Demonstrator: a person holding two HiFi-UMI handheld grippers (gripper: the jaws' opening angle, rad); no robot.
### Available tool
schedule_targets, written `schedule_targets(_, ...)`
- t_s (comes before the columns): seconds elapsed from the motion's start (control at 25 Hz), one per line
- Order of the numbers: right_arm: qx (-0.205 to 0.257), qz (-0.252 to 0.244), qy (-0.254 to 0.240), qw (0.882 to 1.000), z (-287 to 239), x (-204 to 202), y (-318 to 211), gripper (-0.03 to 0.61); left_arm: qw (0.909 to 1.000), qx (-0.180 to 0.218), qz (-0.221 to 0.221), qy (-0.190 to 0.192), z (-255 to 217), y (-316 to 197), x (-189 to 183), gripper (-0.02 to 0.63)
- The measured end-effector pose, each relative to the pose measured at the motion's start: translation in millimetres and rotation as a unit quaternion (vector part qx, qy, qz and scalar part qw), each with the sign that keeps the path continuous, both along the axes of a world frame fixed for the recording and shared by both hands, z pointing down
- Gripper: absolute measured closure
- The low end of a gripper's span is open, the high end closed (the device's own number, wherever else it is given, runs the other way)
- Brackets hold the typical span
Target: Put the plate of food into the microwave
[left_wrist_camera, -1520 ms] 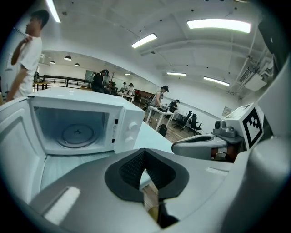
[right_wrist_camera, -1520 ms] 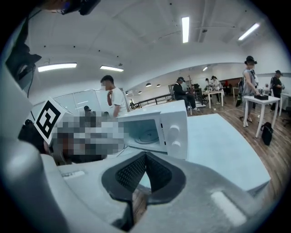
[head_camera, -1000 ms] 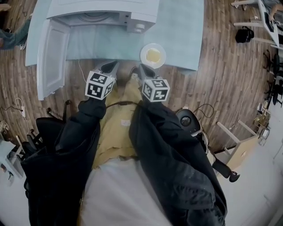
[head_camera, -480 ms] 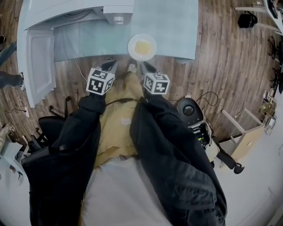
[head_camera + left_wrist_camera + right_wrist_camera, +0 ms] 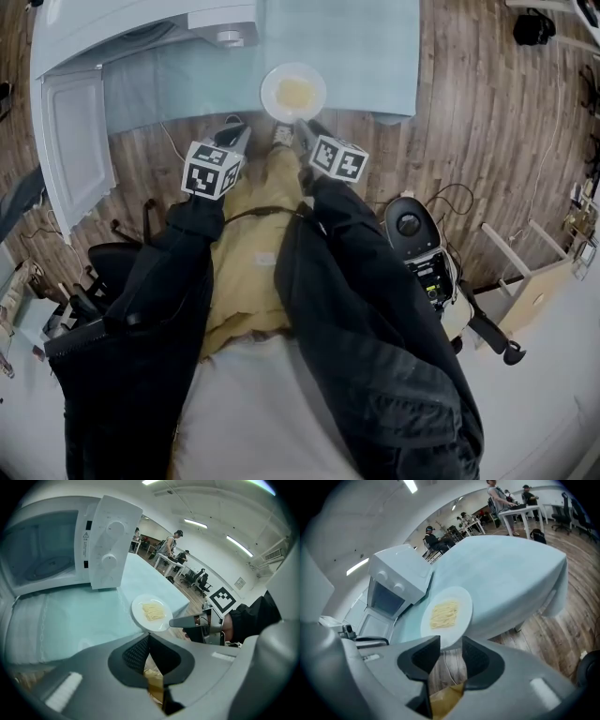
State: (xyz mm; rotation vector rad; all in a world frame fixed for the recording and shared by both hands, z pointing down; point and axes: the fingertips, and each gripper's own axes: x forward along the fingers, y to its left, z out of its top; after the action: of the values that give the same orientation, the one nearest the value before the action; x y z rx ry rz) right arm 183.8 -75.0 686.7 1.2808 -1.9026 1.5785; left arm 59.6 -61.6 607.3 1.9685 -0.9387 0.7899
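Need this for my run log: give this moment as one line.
right gripper: jaws just opened, empty, beside plate of noodles | left gripper: shut | microwave: door open

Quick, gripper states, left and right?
Left gripper: closed, empty.
Right gripper: open, jaws have just been opening; plate rim at their tips, not gripped.

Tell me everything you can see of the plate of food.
The plate is round, white and shallow, ceramic by its look, with a small heap of pale yellow strips at its middle. It lies flat on the light blue cloth of the table, near the front edge, right of the open microwave. The right gripper, whose jaws have just been opening, points at its near rim, open, the rim at their tips but not gripped.
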Motion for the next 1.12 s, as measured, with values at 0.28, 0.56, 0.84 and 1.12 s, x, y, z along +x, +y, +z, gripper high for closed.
schedule_targets(0.28,-0.045,0.055,-0.083,0.994,11,-9,-3,0.452,0.9999,-0.009,-0.005,-0.006,11,8,-4,0.617)
schedule_targets(0.56,-0.070,0.131,-0.185,0.971,13,-14,-8,0.486,0.9998,-0.013,-0.016,-0.005,10,13,-8,0.617)
schedule_targets(0.84,-0.057,0.173,-0.289,0.940,3,-19,-14,0.563,0.9994,-0.022,-0.023,-0.011,16,22,-22,0.617)
schedule_targets(1.12,-0.034,0.158,-0.305,0.939,-13,-21,-11,0.571,0.9995,-0.012,-0.029,0.000,11,21,-28,0.617)
